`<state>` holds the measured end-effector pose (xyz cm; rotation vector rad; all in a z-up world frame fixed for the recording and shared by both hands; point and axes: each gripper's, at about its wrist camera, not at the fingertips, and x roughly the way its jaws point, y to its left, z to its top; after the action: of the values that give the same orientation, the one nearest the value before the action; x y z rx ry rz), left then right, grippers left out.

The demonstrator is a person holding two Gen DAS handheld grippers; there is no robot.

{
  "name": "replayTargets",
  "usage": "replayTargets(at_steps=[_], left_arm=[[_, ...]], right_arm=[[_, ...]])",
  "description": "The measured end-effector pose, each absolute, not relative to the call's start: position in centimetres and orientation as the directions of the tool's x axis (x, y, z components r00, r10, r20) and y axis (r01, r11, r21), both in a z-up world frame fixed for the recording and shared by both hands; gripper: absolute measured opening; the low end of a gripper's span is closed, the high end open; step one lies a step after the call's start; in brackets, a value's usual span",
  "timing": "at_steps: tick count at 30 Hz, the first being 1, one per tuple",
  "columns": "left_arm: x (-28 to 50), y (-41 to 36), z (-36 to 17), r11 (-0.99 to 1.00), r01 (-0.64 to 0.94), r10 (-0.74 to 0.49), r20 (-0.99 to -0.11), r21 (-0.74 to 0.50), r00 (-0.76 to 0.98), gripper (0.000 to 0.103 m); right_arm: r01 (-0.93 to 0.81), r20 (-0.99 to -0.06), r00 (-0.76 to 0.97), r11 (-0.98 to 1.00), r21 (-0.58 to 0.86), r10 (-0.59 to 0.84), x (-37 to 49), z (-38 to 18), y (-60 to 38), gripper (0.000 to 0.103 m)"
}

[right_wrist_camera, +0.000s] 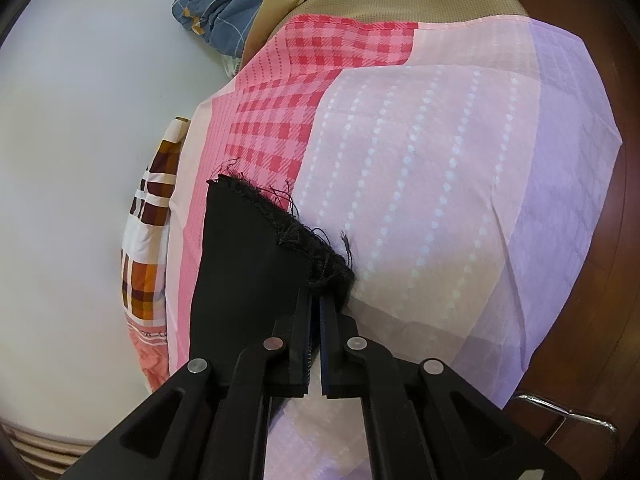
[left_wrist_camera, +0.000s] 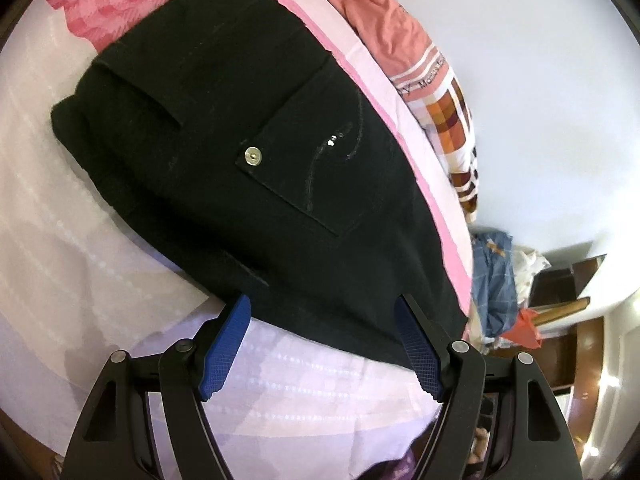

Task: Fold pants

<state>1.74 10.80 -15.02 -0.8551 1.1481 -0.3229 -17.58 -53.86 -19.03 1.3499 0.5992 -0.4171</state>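
My left gripper is spread wide, its blue pads standing well apart with nothing pinched; only the near edge of the black pants crosses the gap at the tips. In the left wrist view the pants fill the middle, from ten o'clock down to five. They lie on the pink and lilac bedsheet, waist end towards nine o'clock. A back pocket sits at centre, with a metal button at its corner and a few small studs beside it. At one o'clock a checked orange and brown quilt is bunched against the white wall. At three to four o'clock a blue plaid cloth hangs beside some dark wooden furniture.

My right gripper is pressed together, pinching the pants' frayed hem, loose threads sticking up at twelve o'clock of the tips. The leg hangs from the pinch towards eight o'clock, above the sheet. The quilt lies at nine o'clock, the blue cloth at eleven.
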Motion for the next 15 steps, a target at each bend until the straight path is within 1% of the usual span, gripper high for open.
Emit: replayTargets(at_steps=[6, 8, 10, 12, 13, 15], left_arm=[[3.0, 11.9, -16.1, 0.595, -0.249, -0.642, -0.638, -0.765, 0.426, 0.074], [3.1, 11.7, -15.4, 0.604, -0.228, -0.637, -0.635, -0.764, 0.437, 0.074], [3.0, 11.3, -14.8, 0.639, -0.205, -0.619, -0.653, -0.742, 0.437, 0.071], [3.1, 11.5, -14.9, 0.636, -0.223, -0.614, -0.659, -0.739, 0.434, 0.065], [3.0, 12.0, -15.2, 0.617, -0.243, -0.621, -0.652, -0.749, 0.435, 0.063], [2.9, 12.8, -15.8, 0.55, -0.288, -0.655, -0.619, -0.784, 0.433, 0.062]], right_arm=[[0.6, -0.617, 0.785, 0.173, 0.781, 0.061, -17.6, -19.0, -53.8, 0.001], [0.599, -0.615, 0.786, 0.166, 0.783, 0.06, -17.7, -19.1, -53.8, 0.001], [0.598, -0.612, 0.788, 0.161, 0.785, 0.06, -17.7, -19.1, -53.7, 0.001], [0.599, -0.614, 0.787, 0.164, 0.784, 0.061, -17.7, -19.1, -53.8, 0.001], [0.599, -0.613, 0.787, 0.162, 0.785, 0.062, -17.7, -19.1, -53.7, 0.001], [0.596, -0.609, 0.79, 0.152, 0.789, 0.065, -17.8, -19.2, -53.7, 0.001]])
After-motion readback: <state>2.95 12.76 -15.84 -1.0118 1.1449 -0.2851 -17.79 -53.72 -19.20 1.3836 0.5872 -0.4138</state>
